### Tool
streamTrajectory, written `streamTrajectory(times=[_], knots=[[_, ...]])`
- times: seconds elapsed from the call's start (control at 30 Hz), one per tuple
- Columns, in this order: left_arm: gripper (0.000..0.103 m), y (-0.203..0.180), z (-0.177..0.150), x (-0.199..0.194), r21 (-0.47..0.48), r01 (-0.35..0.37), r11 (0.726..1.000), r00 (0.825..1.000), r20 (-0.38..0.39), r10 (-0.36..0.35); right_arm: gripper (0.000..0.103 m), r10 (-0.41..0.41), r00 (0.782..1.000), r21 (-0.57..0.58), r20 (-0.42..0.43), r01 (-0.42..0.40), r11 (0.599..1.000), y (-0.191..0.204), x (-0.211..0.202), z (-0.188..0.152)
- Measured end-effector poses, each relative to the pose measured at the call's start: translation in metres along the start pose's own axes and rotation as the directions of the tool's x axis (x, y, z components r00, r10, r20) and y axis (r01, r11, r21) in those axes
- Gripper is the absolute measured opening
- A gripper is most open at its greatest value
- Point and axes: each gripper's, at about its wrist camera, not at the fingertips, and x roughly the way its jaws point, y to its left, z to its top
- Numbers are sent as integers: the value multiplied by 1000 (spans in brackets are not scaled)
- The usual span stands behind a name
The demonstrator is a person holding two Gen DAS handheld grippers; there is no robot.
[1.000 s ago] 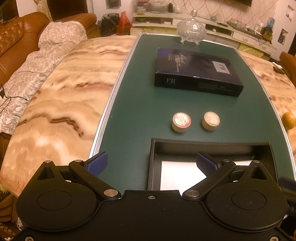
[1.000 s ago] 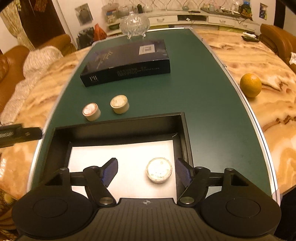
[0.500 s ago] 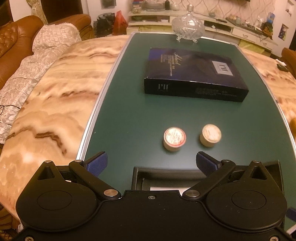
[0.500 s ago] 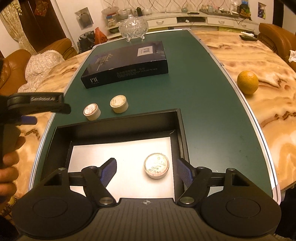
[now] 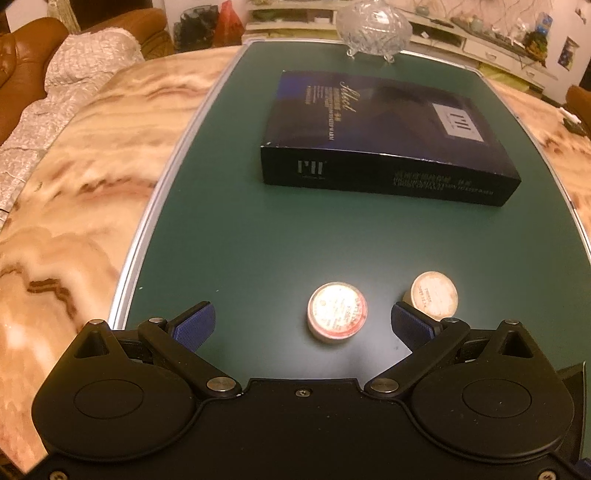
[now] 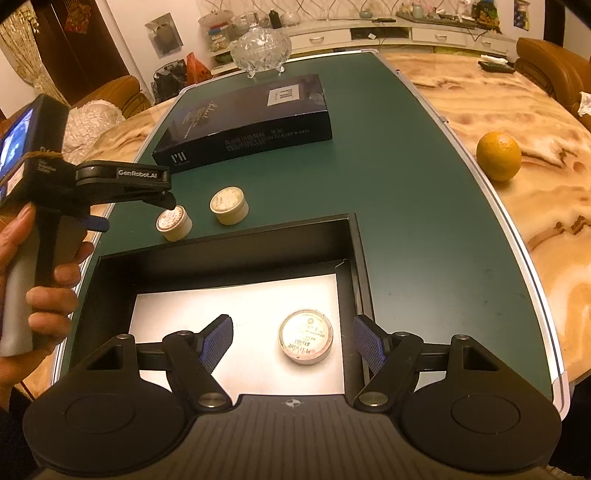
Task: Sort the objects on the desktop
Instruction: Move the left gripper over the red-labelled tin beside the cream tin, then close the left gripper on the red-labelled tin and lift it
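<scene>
1. A small round tin with a red-rimmed lid (image 5: 337, 313) sits flat on the green surface (image 5: 258, 236), just beyond the far wall of the black tray (image 6: 229, 251). It lies between the spread fingers of the left tool (image 5: 302, 323), nearer the right finger, not touching either.
2. Judged by its look, the tin is light, rigid and smooth-sided. A squeeze across its short round wall, low down, should hold it; the slick wall could slip in a loose grip.
3. A second, plain cream tin (image 5: 434, 295) stands just beside the first, close to the left tool's right finger, which could nudge it.
4. A third tin (image 6: 306, 341) lies inside the tray on its white liner, between the spread, empty fingers of the right tool (image 6: 291, 341).
5. Past the tins from the tray lies a dark flat box (image 5: 384, 136), then a glass lidded bowl (image 5: 373, 30).
6. An orange (image 6: 498, 156) rests on the marble, well to the right of the tray.
</scene>
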Motion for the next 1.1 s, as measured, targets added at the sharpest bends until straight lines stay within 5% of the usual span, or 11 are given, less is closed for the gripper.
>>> streamTrajectory(times=[0.43,1.1], knots=[[91,-10,6,21,20,4,1000,1000,-31,-3,75,18,1000,12,-10,-18,1000,-2,8,-1],[57,-11,5,36,23,20,1000,996,-84,-18,75,49,999,40,1,-49,998,-9,7,-1]])
